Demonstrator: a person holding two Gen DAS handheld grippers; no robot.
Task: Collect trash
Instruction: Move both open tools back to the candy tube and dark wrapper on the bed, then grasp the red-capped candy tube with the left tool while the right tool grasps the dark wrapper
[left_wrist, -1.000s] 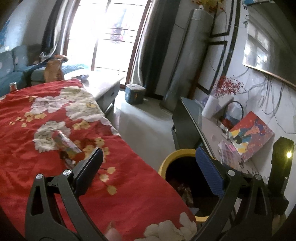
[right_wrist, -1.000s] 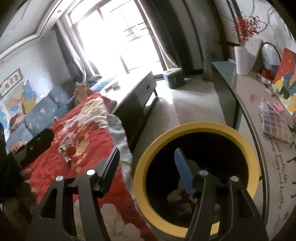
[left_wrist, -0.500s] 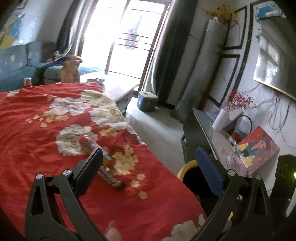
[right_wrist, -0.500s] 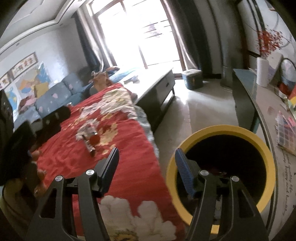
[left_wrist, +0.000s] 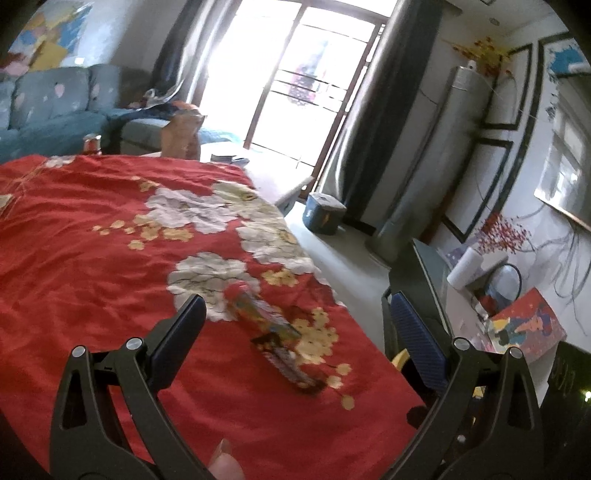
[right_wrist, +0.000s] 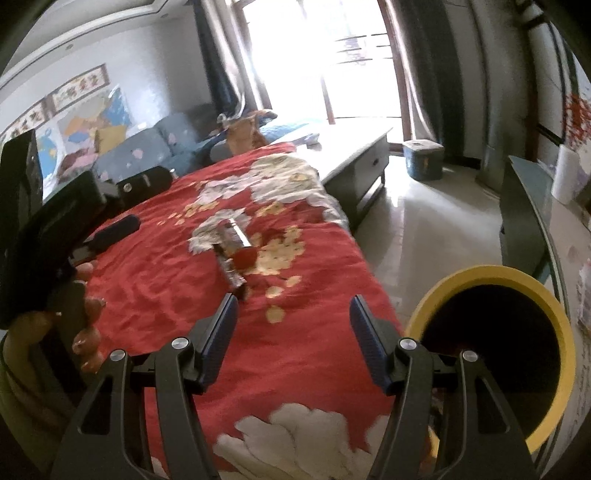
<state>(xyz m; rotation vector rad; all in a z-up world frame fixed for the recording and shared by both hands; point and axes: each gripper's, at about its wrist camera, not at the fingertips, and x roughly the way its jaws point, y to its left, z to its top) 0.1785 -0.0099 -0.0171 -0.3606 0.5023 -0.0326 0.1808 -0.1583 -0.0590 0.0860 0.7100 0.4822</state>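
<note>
Two snack wrappers lie on the red flowered cloth (left_wrist: 92, 258): a colourful one (left_wrist: 258, 310) and a dark one (left_wrist: 291, 365) beside it. In the right wrist view they show as a silvery wrapper (right_wrist: 234, 236) and a dark one (right_wrist: 231, 271). My left gripper (left_wrist: 295, 332) is open and empty, hovering just short of the wrappers. My right gripper (right_wrist: 293, 325) is open and empty above the cloth, with the wrappers ahead to the left. The yellow-rimmed trash bin (right_wrist: 491, 277) stands to its right; only a sliver of its rim (left_wrist: 400, 358) shows in the left wrist view.
A grey coffee table (right_wrist: 362, 155) and a blue box (right_wrist: 423, 158) on the floor lie beyond the cloth. A side table (left_wrist: 461, 295) with a paper roll and a picture stands right of the bin. A blue sofa (left_wrist: 55, 107) is at the far left.
Both grippers have swung left, away from the bin and towards the wrappers on the cloth. The bin has slid to the right edge of both views. Both stay open.
</note>
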